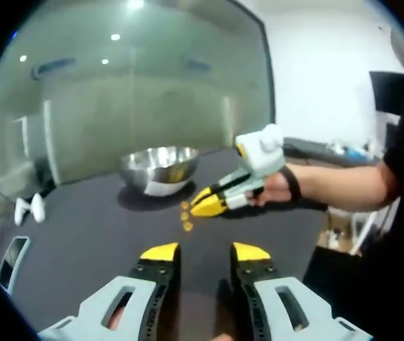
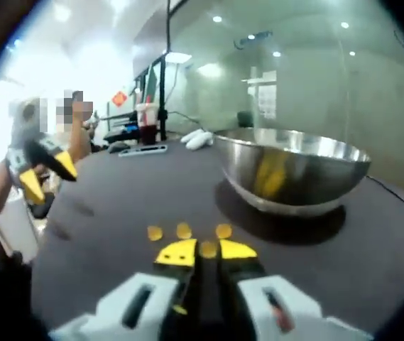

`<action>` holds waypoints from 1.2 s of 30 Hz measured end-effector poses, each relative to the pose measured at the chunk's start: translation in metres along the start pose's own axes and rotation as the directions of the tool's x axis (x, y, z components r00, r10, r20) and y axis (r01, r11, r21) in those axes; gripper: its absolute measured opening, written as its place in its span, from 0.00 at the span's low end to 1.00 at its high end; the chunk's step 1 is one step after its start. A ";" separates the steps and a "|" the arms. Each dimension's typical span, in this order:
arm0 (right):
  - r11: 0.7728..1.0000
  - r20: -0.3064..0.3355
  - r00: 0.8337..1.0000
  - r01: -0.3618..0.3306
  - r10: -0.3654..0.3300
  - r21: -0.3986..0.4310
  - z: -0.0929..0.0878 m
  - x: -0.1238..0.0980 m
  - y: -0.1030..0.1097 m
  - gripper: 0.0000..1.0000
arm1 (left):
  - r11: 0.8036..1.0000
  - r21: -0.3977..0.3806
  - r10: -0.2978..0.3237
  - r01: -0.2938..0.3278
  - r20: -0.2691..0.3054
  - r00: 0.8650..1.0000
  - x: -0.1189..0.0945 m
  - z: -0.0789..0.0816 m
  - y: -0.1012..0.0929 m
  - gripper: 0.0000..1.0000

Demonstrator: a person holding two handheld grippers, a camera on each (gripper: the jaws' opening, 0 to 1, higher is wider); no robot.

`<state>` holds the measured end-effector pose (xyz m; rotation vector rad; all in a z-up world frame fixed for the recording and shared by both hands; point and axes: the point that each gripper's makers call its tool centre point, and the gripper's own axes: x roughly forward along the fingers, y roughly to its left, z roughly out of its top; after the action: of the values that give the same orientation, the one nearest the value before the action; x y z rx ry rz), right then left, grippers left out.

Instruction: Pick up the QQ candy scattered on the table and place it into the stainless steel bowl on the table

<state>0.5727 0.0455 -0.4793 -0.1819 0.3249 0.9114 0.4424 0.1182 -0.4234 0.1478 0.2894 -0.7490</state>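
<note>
Looking along the left gripper [image 1: 205,253], its yellow-tipped jaws stand apart over the dark table [image 1: 81,227], while the right gripper [image 1: 212,201] reaches in beside a few QQ candies [image 1: 186,215] lying just in front of the stainless steel bowl [image 1: 158,169]. From the right gripper view, the right gripper's jaws pinch one candy [image 2: 208,249] on the table, three more candies [image 2: 183,231] lying just ahead and the bowl close beyond them to the right; the left gripper hangs off to the left, jaws parted.

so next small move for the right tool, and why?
Probably close the last bit on the candy between its tips, then lift toward the bowl. In the right gripper view the right tool sits low on the table with that piece in the narrow gap; whether it's gripped already, I cannot tell. Three more candies lie just ahead. The left tool hangs open, away from them.
</note>
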 end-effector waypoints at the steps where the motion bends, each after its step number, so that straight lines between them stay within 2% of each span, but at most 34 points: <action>1: 1.000 -0.002 1.000 0.002 -0.002 -0.007 0.000 0.000 0.000 0.10 | 1.000 0.000 -0.002 0.002 -0.002 1.000 0.001 -0.001 0.000 0.30; 8: 1.000 0.002 1.000 0.009 -0.009 -0.019 0.001 0.000 0.000 0.10 | 1.000 0.004 -0.006 0.006 -0.011 1.000 0.002 -0.003 -0.001 0.30; 12: 0.998 0.026 0.998 0.057 -0.056 -0.034 0.008 -0.008 -0.002 0.10 | 1.000 0.001 -0.006 0.006 -0.011 1.000 0.002 -0.003 -0.001 0.30; 15: 0.995 0.076 0.992 0.098 -0.096 -0.023 0.020 -0.020 -0.006 0.10 | 1.000 0.004 -0.008 0.008 -0.014 1.000 0.001 -0.004 -0.001 0.30; 18: 0.987 0.108 0.981 0.159 -0.159 0.006 0.027 -0.034 -0.016 0.10 | 1.000 0.003 -0.008 0.008 -0.016 1.000 0.002 -0.005 -0.001 0.30; 22: 0.969 0.116 0.962 0.242 -0.246 0.052 0.026 -0.058 -0.028 0.10 | 1.000 0.007 -0.014 0.014 -0.011 1.000 0.003 -0.002 -0.002 0.30; 28: 0.950 0.144 0.941 0.294 -0.307 0.105 0.038 -0.081 -0.044 0.10 | 1.000 0.011 -0.028 0.028 -0.010 1.000 0.008 -0.001 -0.006 0.30; 33: 0.944 0.172 0.929 0.318 -0.328 0.081 0.053 -0.086 -0.047 0.10 | 0.999 0.014 -0.038 0.038 -0.003 0.999 0.009 0.001 -0.008 0.30; 36: 0.937 0.186 0.920 0.349 -0.344 0.008 0.065 -0.085 -0.049 0.10 | 0.999 0.014 -0.036 0.036 -0.004 0.999 0.007 0.001 -0.008 0.30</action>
<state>0.5763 -0.0282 -0.3878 -0.1701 0.1019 0.5749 0.4424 0.1078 -0.4254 0.1580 0.2907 -0.7864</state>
